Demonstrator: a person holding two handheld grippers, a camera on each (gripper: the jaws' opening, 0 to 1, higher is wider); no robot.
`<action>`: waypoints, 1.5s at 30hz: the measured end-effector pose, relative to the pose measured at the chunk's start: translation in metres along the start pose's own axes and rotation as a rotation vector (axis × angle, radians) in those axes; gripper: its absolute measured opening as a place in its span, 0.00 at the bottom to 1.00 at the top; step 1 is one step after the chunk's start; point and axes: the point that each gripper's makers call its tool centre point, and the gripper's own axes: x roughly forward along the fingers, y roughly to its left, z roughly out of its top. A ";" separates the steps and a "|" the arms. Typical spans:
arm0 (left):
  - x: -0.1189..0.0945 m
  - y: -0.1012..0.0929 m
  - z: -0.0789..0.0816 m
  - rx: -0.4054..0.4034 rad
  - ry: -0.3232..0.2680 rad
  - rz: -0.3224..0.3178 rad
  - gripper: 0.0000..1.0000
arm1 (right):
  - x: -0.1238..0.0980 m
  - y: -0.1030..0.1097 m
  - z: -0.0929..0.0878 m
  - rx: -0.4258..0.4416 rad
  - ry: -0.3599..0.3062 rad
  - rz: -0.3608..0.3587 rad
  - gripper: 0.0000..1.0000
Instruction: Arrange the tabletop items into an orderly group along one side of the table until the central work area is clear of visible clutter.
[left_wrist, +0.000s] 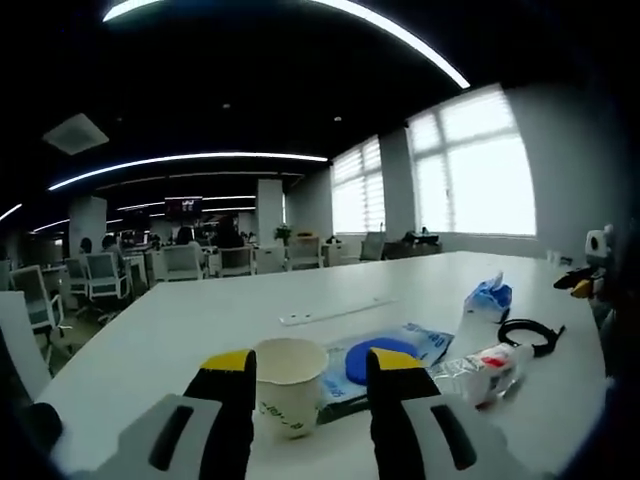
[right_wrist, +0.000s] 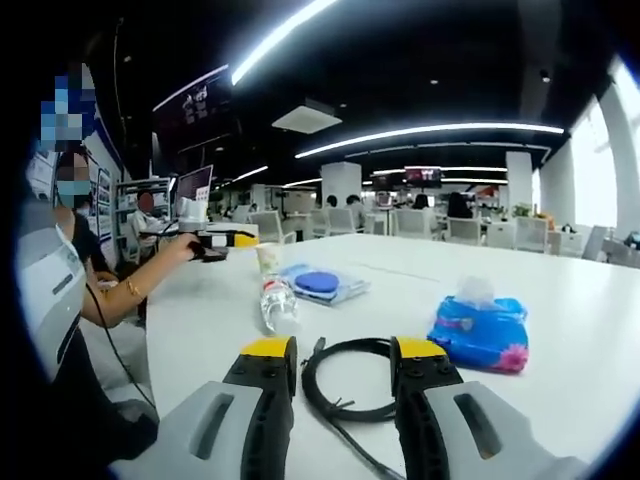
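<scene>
**Left gripper view: tool astride the paper cup, clutter strung along the counter**

Left gripper view has the left tool (left_wrist: 311, 385) spread wide, its two yellow-tipped jaws standing either side of a paper cup (left_wrist: 289, 383) that sits upright on the white counter (left_wrist: 200, 325). Whether the jaws touch the cup cannot be told. Just beyond the cup lies a clear plastic packet with a blue disc inside (left_wrist: 385, 358). A clear bottle with a red and white label (left_wrist: 484, 369) lies on its side just beside the packet, and a coil of black cable (left_wrist: 530, 335) rests near it. A blue tissue pack (left_wrist: 488, 297) sits a little farther off, and a thin white strip (left_wrist: 330, 312) lies flat toward the middle of the counter.

Right gripper view shows the right tool (right_wrist: 343, 375) likewise spread, holding nothing, its jaws set on both sides of the black cable (right_wrist: 345, 378), which loops on the counter (right_wrist: 560, 300). The tissue pack (right_wrist: 480, 333) lies close by, the bottle (right_wrist: 279, 303) farther along, then the packet (right_wrist: 320, 282) and the cup (right_wrist: 267, 257). A person's hand (right_wrist: 186, 248) holds the left tool (right_wrist: 228, 240) near the cup.
</scene>
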 end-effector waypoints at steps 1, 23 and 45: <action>-0.001 -0.003 0.000 0.003 0.000 -0.006 0.42 | 0.002 0.001 0.001 -0.005 0.001 0.006 0.34; 0.021 -0.033 -0.048 0.023 0.131 -0.101 0.37 | 0.052 0.031 0.018 -0.091 0.028 0.117 0.33; 0.035 -0.020 -0.058 -0.060 0.176 -0.098 0.31 | 0.101 0.037 0.035 -0.125 0.009 0.149 0.28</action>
